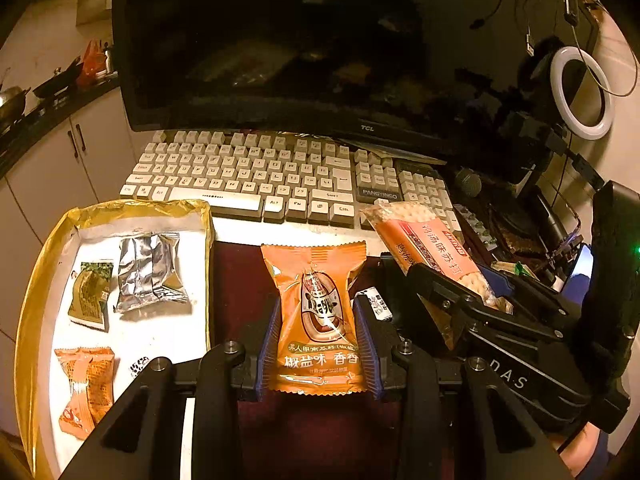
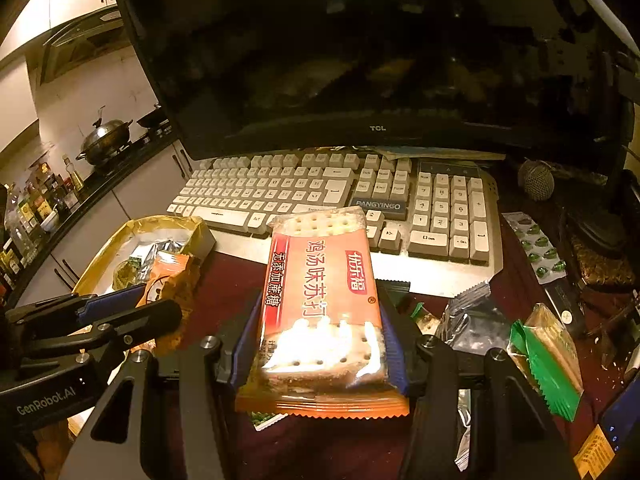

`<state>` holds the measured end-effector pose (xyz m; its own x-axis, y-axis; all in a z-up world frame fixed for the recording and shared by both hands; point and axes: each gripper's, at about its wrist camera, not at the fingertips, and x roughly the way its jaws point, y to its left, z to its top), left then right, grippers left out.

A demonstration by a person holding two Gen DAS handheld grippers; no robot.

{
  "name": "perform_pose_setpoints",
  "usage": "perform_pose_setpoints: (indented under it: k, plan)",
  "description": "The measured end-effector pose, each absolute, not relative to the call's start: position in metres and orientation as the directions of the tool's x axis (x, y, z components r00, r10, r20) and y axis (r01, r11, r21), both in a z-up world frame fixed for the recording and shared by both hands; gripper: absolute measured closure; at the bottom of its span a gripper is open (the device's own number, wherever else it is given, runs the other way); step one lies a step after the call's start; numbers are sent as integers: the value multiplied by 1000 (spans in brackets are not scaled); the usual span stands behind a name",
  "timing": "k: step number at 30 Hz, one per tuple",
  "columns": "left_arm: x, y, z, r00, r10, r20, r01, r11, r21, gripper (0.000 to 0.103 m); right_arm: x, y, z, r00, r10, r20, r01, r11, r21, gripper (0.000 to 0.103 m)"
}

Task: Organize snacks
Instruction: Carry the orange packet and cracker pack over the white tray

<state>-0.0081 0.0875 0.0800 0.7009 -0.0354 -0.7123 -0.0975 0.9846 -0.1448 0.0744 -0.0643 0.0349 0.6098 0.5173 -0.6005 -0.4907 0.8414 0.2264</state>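
An orange seed packet (image 1: pixel 318 280) stands upright between the blue pads of my left gripper (image 1: pixel 318 304), which is shut on it above the dark red cloth. My right gripper (image 2: pixel 320 304) is shut on a long orange cracker pack (image 2: pixel 320 272) that points toward the keyboard. Each gripper shows in the other view: the right gripper (image 1: pixel 456 280) with the cracker pack (image 1: pixel 428 240), the left gripper (image 2: pixel 158 300) with the orange packet (image 2: pixel 172 272). Left of both lies a gold-rimmed tray (image 1: pixel 36 280) holding a green packet (image 1: pixel 90 296), a silver packet (image 1: pixel 150 272) and orange packets (image 1: pixel 86 388).
A white keyboard (image 2: pixel 320 188) and a dark monitor (image 2: pixel 360 60) stand behind. Right of my right gripper lie a silver packet (image 2: pixel 472 320), a green-wrapped snack (image 2: pixel 548 356) and a pill blister (image 2: pixel 536 248). A ring light (image 1: pixel 582 92) and cables fill the far right.
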Motion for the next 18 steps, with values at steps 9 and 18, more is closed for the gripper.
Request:
perform_pose_setpoints:
  k: [9, 18]
  plan:
    - [-15, 88, 80, 694, -39, -719, -92, 986, -142, 65, 72, -63, 37, 603, 544, -584, -514, 824, 238, 50]
    - [-29, 87, 90, 710, -12, -704, -112, 985, -131, 65, 69, -61, 38, 591, 562, -578, -532, 811, 244, 50]
